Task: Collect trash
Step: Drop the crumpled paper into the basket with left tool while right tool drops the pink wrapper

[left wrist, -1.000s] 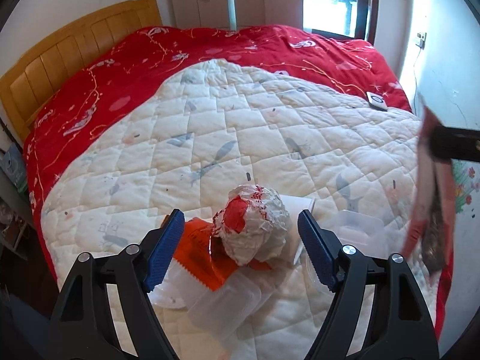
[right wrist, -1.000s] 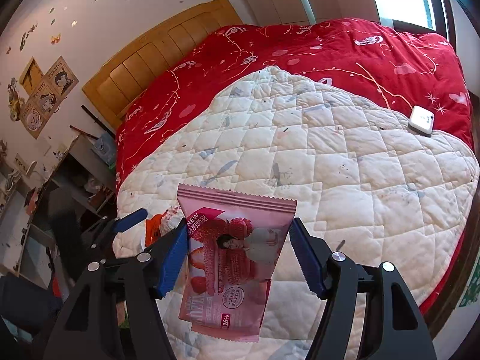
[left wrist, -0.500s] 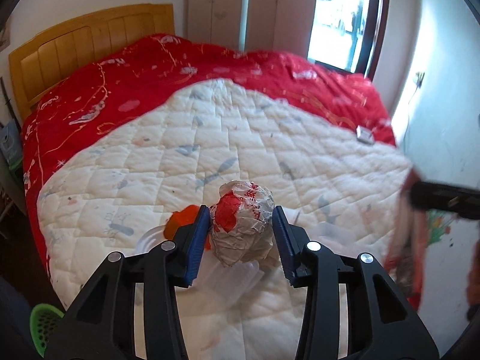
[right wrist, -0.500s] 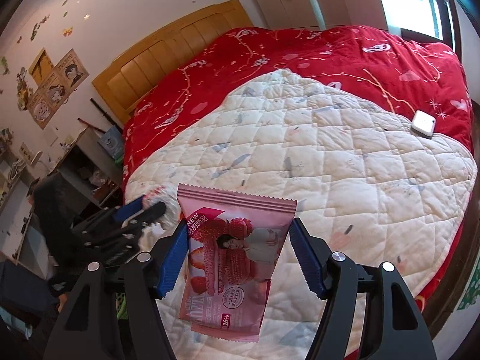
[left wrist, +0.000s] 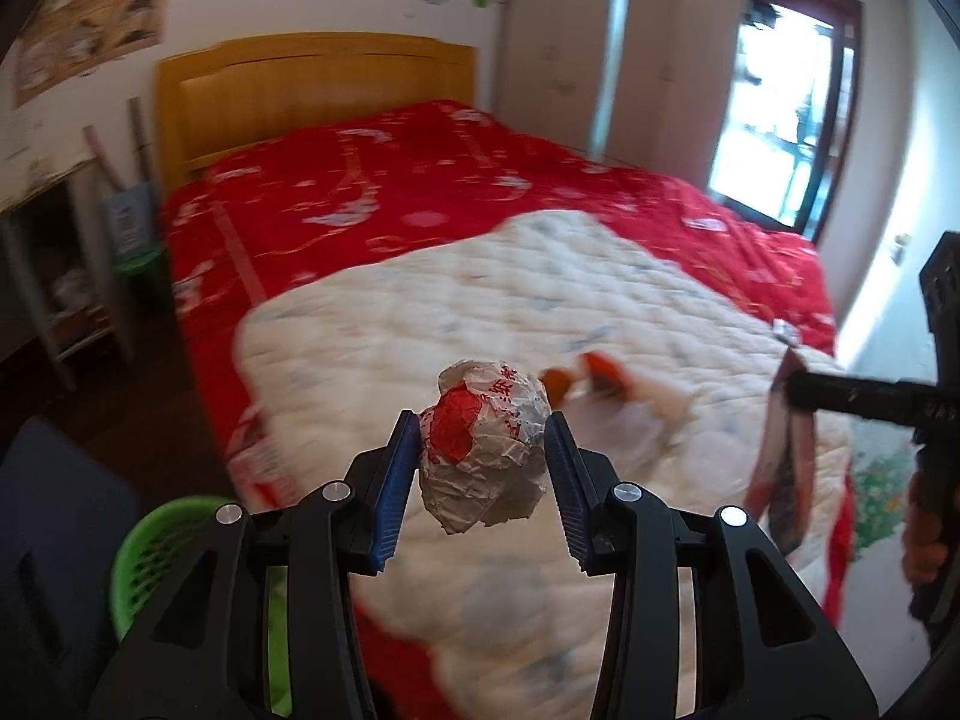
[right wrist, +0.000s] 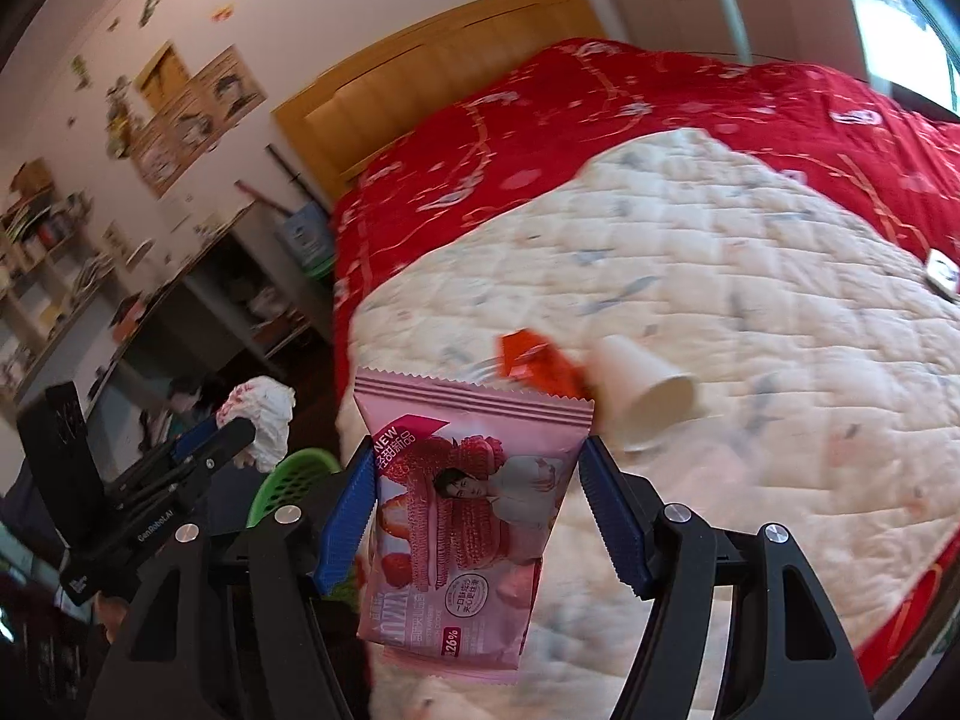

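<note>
My left gripper (left wrist: 480,468) is shut on a crumpled white and red paper ball (left wrist: 483,450), held in the air over the bed's near left corner. That ball (right wrist: 261,417) also shows at the left of the right wrist view, above a green basket (right wrist: 294,474). My right gripper (right wrist: 480,498) is shut on a pink snack wrapper (right wrist: 462,516) that hangs upright between its blue pads. The same wrapper (left wrist: 786,462) appears edge-on at the right of the left wrist view. On the quilt lie an orange wrapper (right wrist: 534,360), a white paper cup (right wrist: 651,390) on its side and blurred clear plastic.
The green basket (left wrist: 162,552) stands on the floor at the bed's near left corner. A white quilt (left wrist: 480,300) covers a red bedspread (left wrist: 372,180). A small white device (right wrist: 942,270) lies near the quilt's right edge. Shelves and a desk (right wrist: 120,276) line the left wall.
The left gripper closed on the paper ball, lifted it off the quilt and swung left toward the green basket. The right gripper, still holding the pink wrapper, also moved left.
</note>
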`<move>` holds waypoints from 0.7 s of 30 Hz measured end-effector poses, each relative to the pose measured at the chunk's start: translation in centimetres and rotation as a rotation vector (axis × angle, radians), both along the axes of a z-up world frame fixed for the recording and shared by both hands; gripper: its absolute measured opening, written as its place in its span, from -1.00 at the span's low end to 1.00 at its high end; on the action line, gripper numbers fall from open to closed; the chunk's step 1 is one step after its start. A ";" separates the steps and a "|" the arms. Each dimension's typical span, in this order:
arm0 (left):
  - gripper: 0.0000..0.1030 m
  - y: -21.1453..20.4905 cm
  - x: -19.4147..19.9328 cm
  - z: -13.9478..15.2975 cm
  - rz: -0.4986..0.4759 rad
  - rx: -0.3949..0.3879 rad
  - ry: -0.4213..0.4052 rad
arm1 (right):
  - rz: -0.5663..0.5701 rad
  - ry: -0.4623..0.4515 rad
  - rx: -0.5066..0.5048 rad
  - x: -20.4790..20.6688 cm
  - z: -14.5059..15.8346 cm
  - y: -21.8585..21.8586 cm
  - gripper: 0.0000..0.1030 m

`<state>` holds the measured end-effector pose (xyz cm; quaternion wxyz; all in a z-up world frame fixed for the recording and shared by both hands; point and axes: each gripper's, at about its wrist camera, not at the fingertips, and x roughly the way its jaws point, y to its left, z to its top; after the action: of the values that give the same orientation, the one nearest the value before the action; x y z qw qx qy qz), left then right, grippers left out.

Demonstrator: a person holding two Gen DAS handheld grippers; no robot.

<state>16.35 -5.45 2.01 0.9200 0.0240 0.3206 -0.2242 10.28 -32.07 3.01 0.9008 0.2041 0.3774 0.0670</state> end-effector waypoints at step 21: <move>-0.04 19.2 0.2 -8.8 0.395 -0.001 0.195 | 0.276 0.037 0.009 4.8 -1.1 16.1 0.26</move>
<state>16.58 13.76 -6.83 0.9107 -0.0618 0.4065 -0.0412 15.10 -15.94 1.89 0.8749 0.1557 0.4182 0.1881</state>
